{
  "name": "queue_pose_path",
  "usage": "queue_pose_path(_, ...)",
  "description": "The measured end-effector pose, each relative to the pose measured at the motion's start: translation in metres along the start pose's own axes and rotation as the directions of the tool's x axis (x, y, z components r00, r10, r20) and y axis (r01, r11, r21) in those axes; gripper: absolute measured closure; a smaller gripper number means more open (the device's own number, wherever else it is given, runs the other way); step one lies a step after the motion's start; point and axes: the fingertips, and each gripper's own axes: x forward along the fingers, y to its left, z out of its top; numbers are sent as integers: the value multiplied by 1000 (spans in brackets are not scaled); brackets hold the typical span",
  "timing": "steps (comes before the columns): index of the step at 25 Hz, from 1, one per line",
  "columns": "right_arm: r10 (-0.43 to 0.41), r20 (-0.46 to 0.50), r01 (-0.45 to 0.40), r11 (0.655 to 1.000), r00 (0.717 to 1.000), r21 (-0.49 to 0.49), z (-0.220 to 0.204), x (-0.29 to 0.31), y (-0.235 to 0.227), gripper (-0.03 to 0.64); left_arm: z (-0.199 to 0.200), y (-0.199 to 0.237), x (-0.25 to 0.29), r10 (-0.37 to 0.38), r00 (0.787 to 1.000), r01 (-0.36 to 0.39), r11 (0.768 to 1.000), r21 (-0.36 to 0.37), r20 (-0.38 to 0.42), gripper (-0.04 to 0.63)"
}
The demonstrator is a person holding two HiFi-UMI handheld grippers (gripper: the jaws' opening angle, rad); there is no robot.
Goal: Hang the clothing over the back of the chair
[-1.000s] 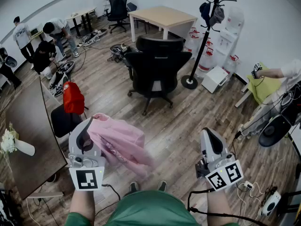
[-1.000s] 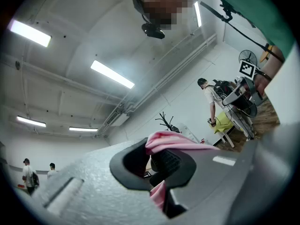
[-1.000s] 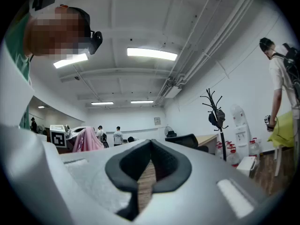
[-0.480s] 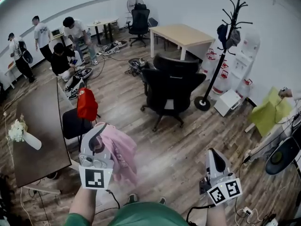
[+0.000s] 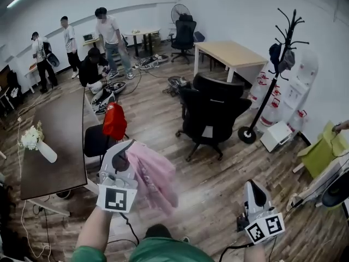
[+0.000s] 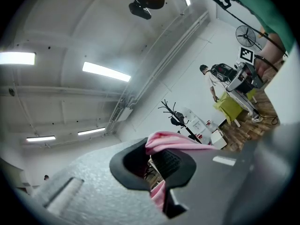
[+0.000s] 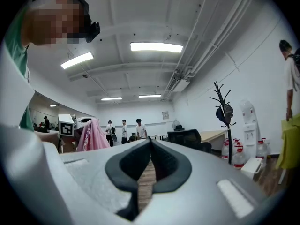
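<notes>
Since a second back the pink clothing [image 5: 155,176] had swung in from my right and bunched up under my left hand-held gripper [image 5: 126,149]. The black office chair [image 5: 212,111] had slid up and right in the head view.

The left jaws were clamped on a fold of the fabric, and the rest drooped below and right of them. My right hand-held gripper [image 5: 255,189] sat low at my right, jaws together, nothing in them.

The chair stood well apart, ahead and to the right of the left hand-held gripper. It seemed back-on to me, with the backrest's top edge running crosswise. The right side looked nearer, but the left carried the load. My guess: carry it forward-right, then lift it over the backrest.
</notes>
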Motion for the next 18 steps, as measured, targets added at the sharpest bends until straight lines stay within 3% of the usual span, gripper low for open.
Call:
queue_pose_path(9,-35,-26,36,999,999,37,-15,-3,-30,623,1,-24,18,-32,999,31,999,-13,-20,580)
queue_pose_path(18,-125,-39,127,991,991,39,-21,34,-76,623,-30,-31,97,-79,997,80,997,-21,20,580)
